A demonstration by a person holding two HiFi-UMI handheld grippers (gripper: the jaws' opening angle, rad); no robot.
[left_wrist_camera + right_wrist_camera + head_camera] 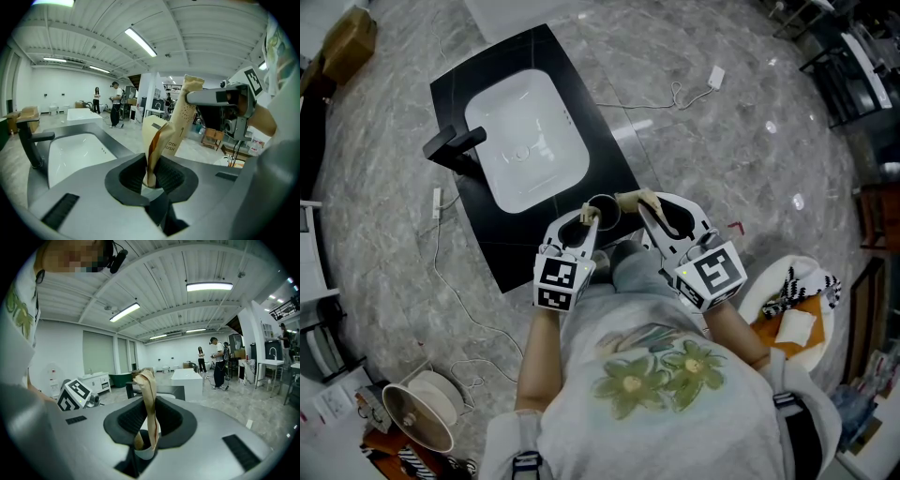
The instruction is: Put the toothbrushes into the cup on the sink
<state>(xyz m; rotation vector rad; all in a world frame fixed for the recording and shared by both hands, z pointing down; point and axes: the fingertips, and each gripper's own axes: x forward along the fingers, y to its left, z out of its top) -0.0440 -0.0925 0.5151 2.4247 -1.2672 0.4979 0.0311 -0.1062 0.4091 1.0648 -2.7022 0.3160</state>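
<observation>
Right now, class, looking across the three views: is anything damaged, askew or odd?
Yes. The right packet, pinched in the right gripper, is crumpled and twisted at its top; the left packet, in the left gripper, is only creased. Neither toothbrush is unwrapped, though both are held at the cup.

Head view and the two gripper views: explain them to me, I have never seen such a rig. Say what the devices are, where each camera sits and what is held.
There is no robot here. A person holds a two-jaw tool in each hand, each with a cube with square markers.

The head view looks steeply down from the person's head. It shows the left gripper and the right gripper over a black sink counter. The counter has a white basin, a black tap and a round pale-rimmed cup.

The other two cameras ride on the grippers and look along their jaws. The left jaws are shut on a tan paper toothbrush packet, the right on another tan paper packet.
</observation>
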